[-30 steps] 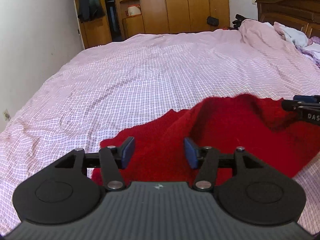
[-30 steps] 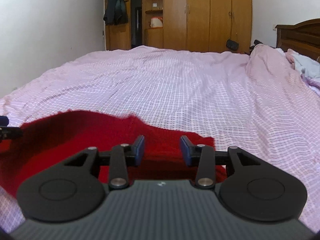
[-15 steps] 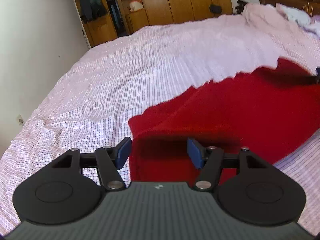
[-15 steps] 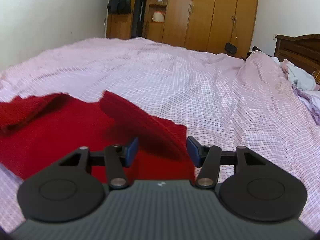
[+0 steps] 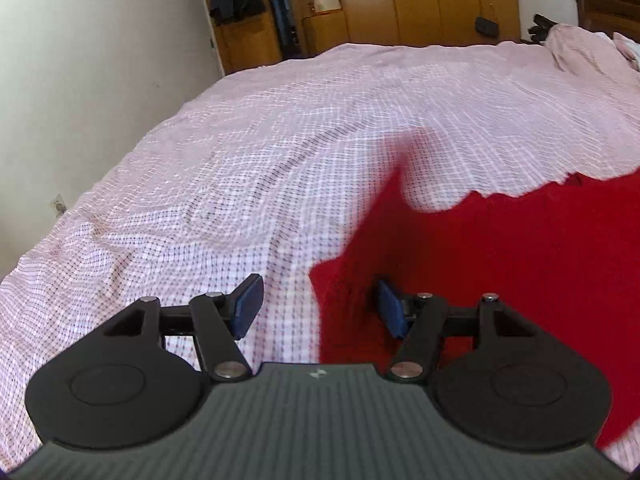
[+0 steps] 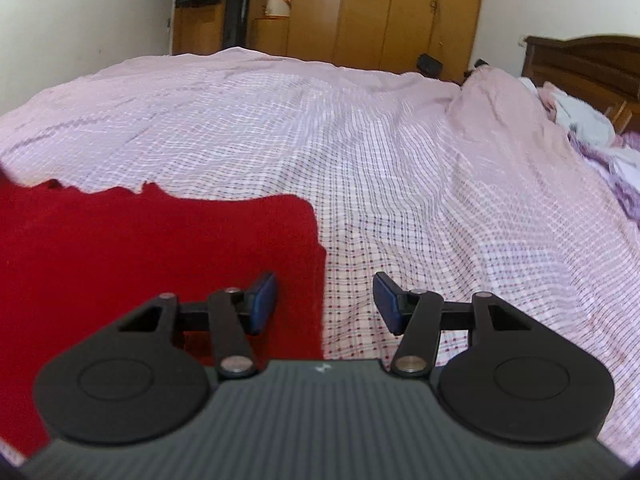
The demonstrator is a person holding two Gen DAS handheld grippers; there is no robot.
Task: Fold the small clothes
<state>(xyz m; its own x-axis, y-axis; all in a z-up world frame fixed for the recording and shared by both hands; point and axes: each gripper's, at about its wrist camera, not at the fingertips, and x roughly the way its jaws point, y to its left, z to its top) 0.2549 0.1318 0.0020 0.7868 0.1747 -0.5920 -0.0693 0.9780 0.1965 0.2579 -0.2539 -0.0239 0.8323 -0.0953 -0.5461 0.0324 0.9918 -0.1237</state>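
Observation:
A red knitted garment [image 5: 500, 264] lies on the pink checked bedspread [image 5: 260, 152]. In the left wrist view its left edge runs between the jaws of my left gripper [image 5: 318, 306], which is open and empty; a red corner sticks up blurred toward the middle. In the right wrist view the garment [image 6: 140, 256] lies flat at the left, its right edge between the jaws of my right gripper [image 6: 324, 304], also open and empty. Both grippers hover low at opposite side edges of the garment.
Wooden wardrobes [image 6: 380, 8] stand beyond the bed's far end. A dark wooden headboard [image 6: 588, 64] and a pile of light clothes [image 6: 592, 128] are at the right. A white wall [image 5: 80, 80] runs along the left side.
The garment was lifted and folded over between the grippers, then let go; it now lies flatter. Both grippers have moved outward to its side edges and stay open.

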